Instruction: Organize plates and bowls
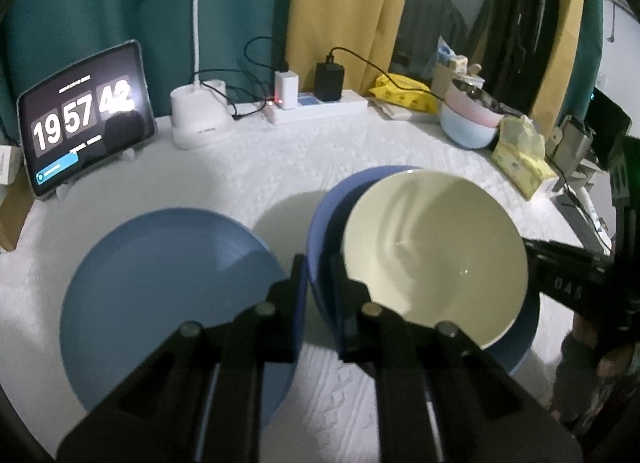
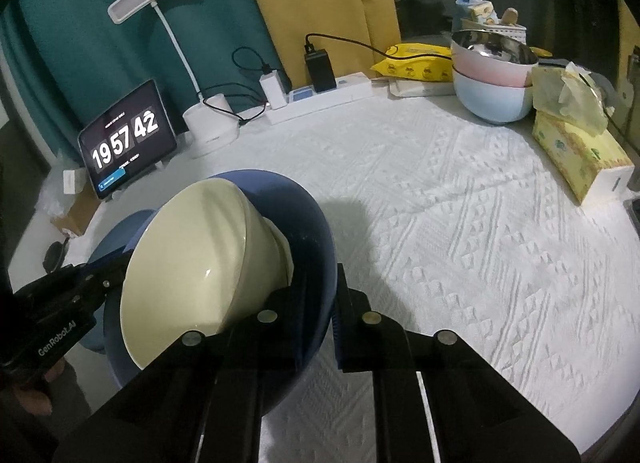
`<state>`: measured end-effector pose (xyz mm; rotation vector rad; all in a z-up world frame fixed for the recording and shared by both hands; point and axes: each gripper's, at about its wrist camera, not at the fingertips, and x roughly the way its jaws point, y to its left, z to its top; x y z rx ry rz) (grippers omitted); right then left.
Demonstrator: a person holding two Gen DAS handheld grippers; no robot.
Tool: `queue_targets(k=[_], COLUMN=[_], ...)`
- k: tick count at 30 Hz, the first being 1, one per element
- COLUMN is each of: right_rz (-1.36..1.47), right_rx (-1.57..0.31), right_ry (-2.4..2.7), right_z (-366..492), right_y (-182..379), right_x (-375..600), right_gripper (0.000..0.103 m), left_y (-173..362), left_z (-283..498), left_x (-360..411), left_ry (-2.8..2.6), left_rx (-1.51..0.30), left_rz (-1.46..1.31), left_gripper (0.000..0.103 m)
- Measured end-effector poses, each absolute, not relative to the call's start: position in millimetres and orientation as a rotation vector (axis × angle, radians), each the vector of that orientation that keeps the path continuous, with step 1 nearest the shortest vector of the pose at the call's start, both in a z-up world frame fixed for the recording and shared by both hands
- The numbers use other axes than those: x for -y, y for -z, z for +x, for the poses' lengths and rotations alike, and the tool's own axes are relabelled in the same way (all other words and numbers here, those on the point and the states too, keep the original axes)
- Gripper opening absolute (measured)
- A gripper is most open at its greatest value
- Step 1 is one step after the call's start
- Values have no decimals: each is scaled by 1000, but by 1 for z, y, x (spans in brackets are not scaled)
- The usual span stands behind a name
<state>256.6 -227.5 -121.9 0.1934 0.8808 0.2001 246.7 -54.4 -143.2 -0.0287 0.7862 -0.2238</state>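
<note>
A dark blue bowl (image 1: 324,219) (image 2: 296,215) is held above the table with a cream bowl (image 1: 436,255) (image 2: 188,263) tilted inside it. My left gripper (image 1: 320,275) is shut on the blue bowl's left rim. My right gripper (image 2: 334,291) is shut on the blue bowl's right rim; it shows in the left wrist view (image 1: 568,275) at the right. A blue plate (image 1: 168,295) lies flat on the white tablecloth, left of the bowls; in the right wrist view only its edge (image 2: 116,235) shows behind the bowls.
A tablet clock (image 1: 86,115) (image 2: 126,139), a lamp base (image 1: 200,119) (image 2: 210,127) and a power strip (image 1: 316,107) (image 2: 320,99) stand at the back. Stacked pink and light blue bowls (image 1: 470,123) (image 2: 494,75) and a tissue box (image 1: 520,159) (image 2: 580,159) stand at the back right.
</note>
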Motion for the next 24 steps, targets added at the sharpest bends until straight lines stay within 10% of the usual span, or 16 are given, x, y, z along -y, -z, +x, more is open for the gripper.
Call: queue_targets(k=[24], right_rz=[202], right_rx=[-793], right_ry=[-199], right_z=[248], right_y=[76], right_x=[215], right_gripper=[10], left_y=[109], left_z=[233], left_x=[43], left_ry=[229], left_rx=[-696], left_rz=[-42], left_gripper=[9])
